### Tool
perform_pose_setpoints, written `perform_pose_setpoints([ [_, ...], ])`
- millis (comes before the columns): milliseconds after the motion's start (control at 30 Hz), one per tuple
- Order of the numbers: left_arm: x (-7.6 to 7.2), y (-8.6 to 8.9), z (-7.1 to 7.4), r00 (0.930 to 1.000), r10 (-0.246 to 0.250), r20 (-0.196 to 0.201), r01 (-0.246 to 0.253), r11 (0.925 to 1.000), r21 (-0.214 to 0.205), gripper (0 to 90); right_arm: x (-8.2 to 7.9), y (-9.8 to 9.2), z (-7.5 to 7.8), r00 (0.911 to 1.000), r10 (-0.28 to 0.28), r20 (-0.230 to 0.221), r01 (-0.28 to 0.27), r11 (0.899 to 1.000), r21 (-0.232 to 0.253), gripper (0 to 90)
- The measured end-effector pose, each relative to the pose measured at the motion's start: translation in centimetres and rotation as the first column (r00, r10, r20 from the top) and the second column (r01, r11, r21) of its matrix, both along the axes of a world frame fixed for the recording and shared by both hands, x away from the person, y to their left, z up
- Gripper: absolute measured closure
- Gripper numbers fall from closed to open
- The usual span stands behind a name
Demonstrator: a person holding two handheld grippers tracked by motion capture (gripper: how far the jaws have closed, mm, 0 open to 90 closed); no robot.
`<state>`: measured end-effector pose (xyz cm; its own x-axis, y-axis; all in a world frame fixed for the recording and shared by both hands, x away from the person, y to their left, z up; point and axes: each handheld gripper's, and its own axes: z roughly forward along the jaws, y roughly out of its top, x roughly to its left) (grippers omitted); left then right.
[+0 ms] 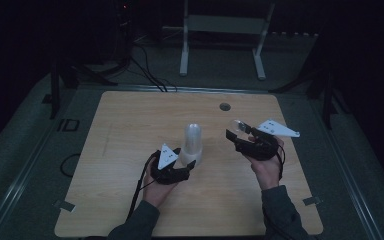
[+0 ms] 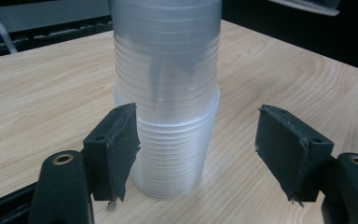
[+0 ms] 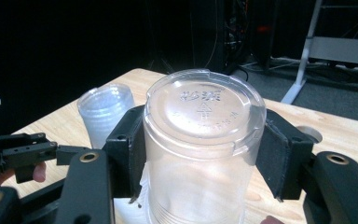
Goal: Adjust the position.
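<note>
A stack of clear plastic cups stands upside down near the middle of the wooden surface. The right hand-held gripper is clenched on a single clear cup, held base-up above the surface, to the right of the stack. The left hand-held gripper sits low around the stack's bottom cups; one pad touches the ribbed wall, the other stands clear, so it grips nothing yet.

I judge this the steadying step: one cup has been taken, and the stack needs pinning at its base before another is pulled free or set back.

The held cup's base carries embossed marks, some characters above a small triangle symbol; I cannot read them.
</note>
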<state>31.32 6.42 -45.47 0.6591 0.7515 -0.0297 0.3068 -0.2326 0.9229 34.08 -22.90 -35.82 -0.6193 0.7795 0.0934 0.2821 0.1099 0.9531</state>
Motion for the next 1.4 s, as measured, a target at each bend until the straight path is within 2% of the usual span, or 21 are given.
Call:
perform_pose_setpoints([
  [367,-0.5,-0.6,0.1,0.9992,-0.041,0.006,0.041,0.9991,0.01,32.7,-0.2,-0.6,-1.3,0.9996,-0.009,-0.027,0.009,1.0,0.003,40.3],
  [600,-1.0,-1.6,0.3,0.9965,-0.081,0.021,0.08,0.9963,0.03,32.6,-0.4,-0.8,-2.2,0.9989,-0.014,-0.045,0.014,1.0,0.008,40.3],
  [933,-1.1,-2.5,0.1,0.9941,-0.107,0.014,0.106,0.9933,0.046,31.4,-0.7,-1.2,-3.6,0.9967,-0.026,-0.077,0.027,0.999,0.022,40.2],
  [1400,-1.0,-3.9,0.2,0.9883,-0.152,0.007,0.152,0.9872,0.048,30.7,-1.2,-1.8,-4.4,0.9946,-0.038,-0.097,0.041,0.999,0.032,40.2],
])
